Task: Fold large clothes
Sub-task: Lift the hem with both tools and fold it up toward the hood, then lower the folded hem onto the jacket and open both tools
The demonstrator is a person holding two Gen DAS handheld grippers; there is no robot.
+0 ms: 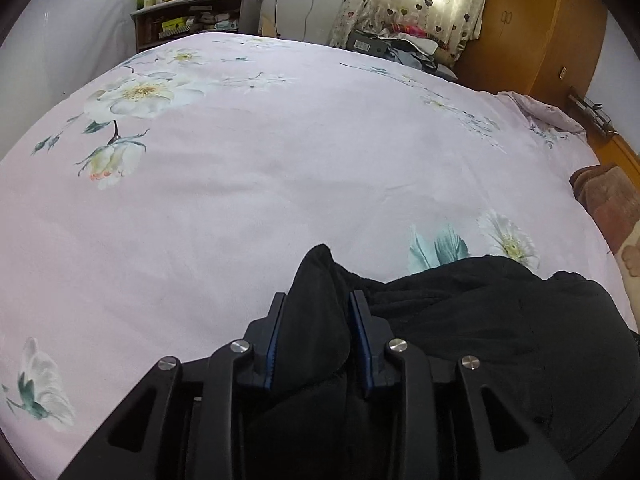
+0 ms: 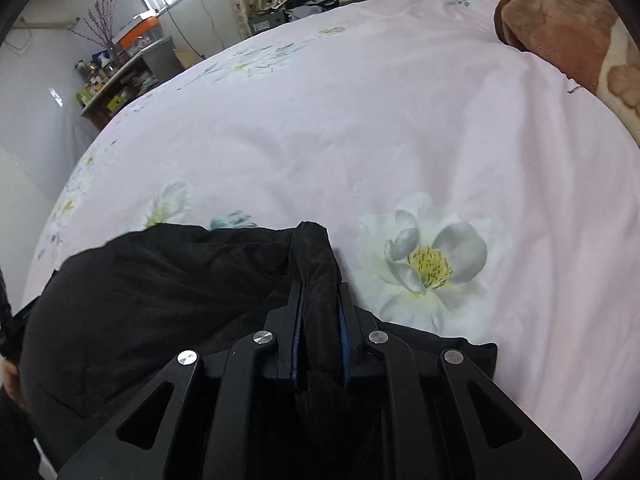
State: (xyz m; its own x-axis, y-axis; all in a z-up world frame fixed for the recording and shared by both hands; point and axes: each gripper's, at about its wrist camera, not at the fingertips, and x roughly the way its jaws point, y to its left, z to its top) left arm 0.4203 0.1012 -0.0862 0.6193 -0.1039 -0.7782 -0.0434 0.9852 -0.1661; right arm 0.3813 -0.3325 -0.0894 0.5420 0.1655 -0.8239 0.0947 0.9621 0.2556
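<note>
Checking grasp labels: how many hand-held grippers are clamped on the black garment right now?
2. The left hand-held gripper pinches a bunched fold at one end of the black garment; the right hand-held gripper pinches a fold at its other end. Both sit near the floral bedsheet's near edge.

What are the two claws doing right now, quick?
Left claw: closed on a bunch of the black garment.
Right claw: closed on a fold of the same black garment.
</note>
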